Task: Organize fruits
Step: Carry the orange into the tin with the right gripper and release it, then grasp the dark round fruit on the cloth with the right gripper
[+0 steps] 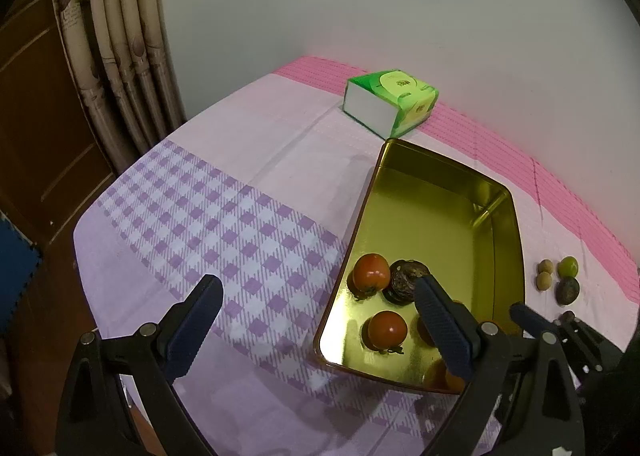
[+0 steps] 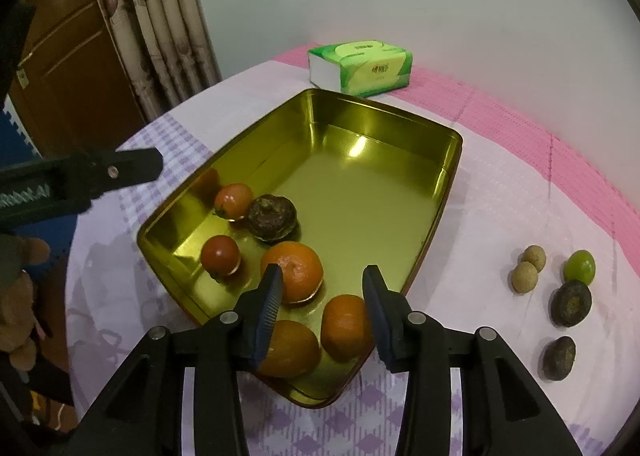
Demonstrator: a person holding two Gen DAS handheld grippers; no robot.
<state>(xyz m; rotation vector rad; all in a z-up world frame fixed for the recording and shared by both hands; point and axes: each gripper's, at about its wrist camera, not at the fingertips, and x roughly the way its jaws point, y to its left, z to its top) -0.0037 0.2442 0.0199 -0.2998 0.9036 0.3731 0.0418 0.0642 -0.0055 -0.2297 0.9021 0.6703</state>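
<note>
A: Where do we find the fruit?

B: Three oranges (image 2: 294,270), two tomatoes (image 2: 221,255) and a dark brown fruit (image 2: 272,218) lie in our gold tin (image 2: 400,116); five small fruits (image 2: 570,302) rest on the cloth-covered counter (image 2: 480,184) just beside it.

A: And our fingers?

B: The right gripper (image 2: 322,298) stands parted above the oranges, gripping nothing. The left gripper (image 1: 316,320) spreads wide, empty, straddling the tin's edge. A tissue pack (image 2: 360,68) lies beyond.

The tin tray (image 2: 448,176) is shiny gold inside. In it lie three orange mandarins (image 2: 296,268), two red tomatoes (image 2: 220,254) and one dark brown fruit (image 2: 272,218). The tablecloth (image 1: 224,224) has purple-white checks, with pink stripes along the far edge. The tissue pack (image 2: 360,68) is green and white.
</note>
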